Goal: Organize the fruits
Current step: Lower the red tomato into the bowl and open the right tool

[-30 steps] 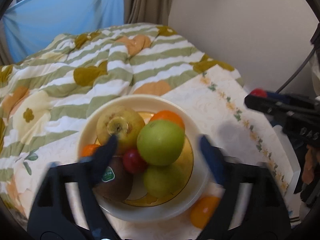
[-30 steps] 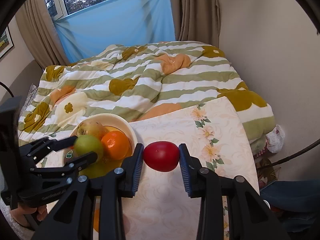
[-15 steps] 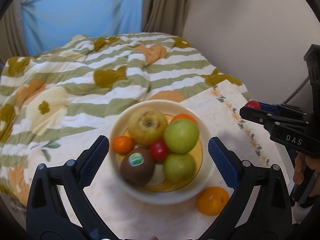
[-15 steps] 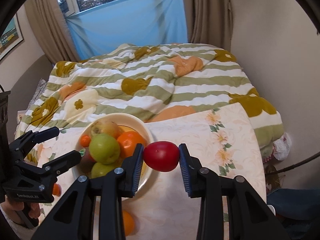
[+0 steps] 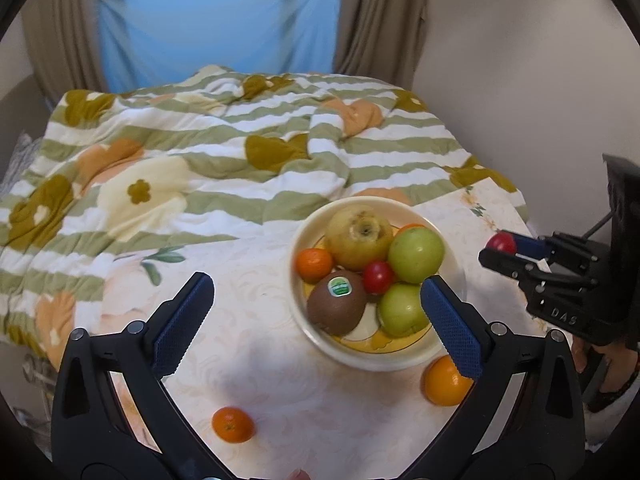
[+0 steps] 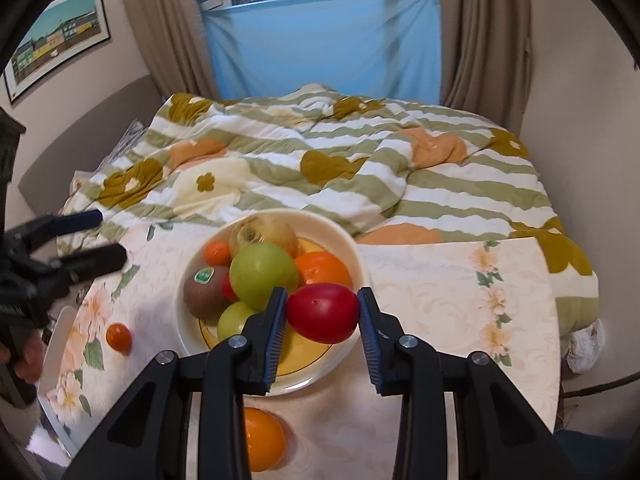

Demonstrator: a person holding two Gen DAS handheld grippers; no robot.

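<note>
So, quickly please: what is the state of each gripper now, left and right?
Left gripper: open, holding nothing.
Right gripper: closed on the smooth, oval red fruit.

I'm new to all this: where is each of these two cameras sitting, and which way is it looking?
Left wrist view: sits on the left gripper, looking down along its open fingers at the bowl of fruit; the right gripper and a hand show at the right edge.
Right wrist view: sits on the right gripper, looking down over the bowl; its fingers clamp a red fruit; the left gripper shows at the left.
Shared: bowl, striped bedding, blue sheet under the window.
</note>
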